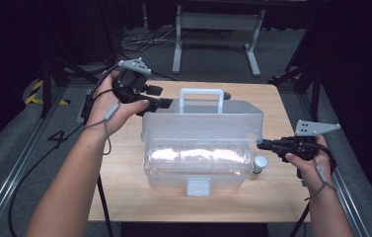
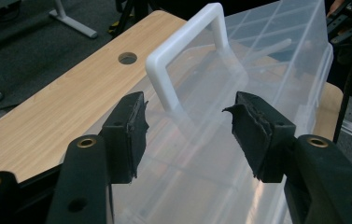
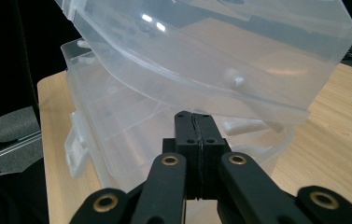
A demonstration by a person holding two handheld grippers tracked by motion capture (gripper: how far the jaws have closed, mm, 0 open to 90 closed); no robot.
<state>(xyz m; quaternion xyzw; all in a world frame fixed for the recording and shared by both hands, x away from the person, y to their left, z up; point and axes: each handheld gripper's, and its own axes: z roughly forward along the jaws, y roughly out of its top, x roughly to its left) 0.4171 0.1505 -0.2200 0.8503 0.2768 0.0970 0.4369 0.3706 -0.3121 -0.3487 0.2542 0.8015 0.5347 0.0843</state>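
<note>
You're working a light, slick, flexy clear plastic toolbox point(image 1: 201, 148) sitting mid-table point(image 1: 272, 195), lid ajar: left gripper point(image 2: 187, 126) hovering jaws apart by the white handle point(image 2: 183, 60), right gripper point(image 3: 195, 140) pinched together under the lid edge.

1. A light wooden surface point(image 1: 272, 192) carried the things; a round hole point(image 2: 127, 58) pierced it near one edge.
2. A small grey-capped cylindrical container point(image 1: 259, 164) stood near the right edge.
3. A grey metal frame point(image 1: 216, 22) stood on the floor behind.
</note>
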